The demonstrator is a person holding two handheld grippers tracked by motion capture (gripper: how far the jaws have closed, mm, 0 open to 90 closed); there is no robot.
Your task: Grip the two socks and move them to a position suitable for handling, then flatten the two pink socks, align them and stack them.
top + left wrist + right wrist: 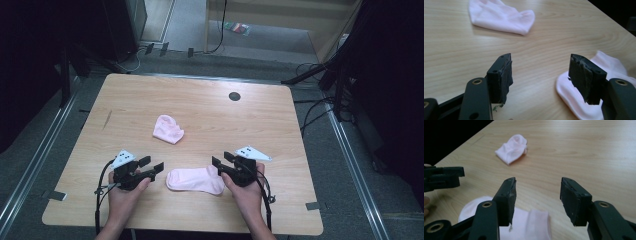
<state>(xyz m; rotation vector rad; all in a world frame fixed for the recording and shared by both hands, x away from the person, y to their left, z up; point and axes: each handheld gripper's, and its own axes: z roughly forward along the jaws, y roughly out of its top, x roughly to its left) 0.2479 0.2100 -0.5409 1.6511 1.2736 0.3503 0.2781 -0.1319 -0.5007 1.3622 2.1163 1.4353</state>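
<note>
A pink sock (195,180) lies flat near the front edge of the wooden table (210,107), between my two grippers. My left gripper (152,167) stands open just left of its toe end, holding nothing. My right gripper (222,161) is open above its cuff end, with nothing between its jaws. A second pink sock (168,129), bunched up, rests farther back near the middle. In the left gripper view the open left gripper (541,62) frames bare wood, with the flat sock (566,92) behind the right jaw. In the right gripper view the open right gripper (539,183) hovers over the flat sock (531,225).
A dark round grommet hole (234,96) sits in the table's far half. Black stands and cables (320,75) line the floor right of the table. The left gripper (444,178) shows at the left edge of the right gripper view.
</note>
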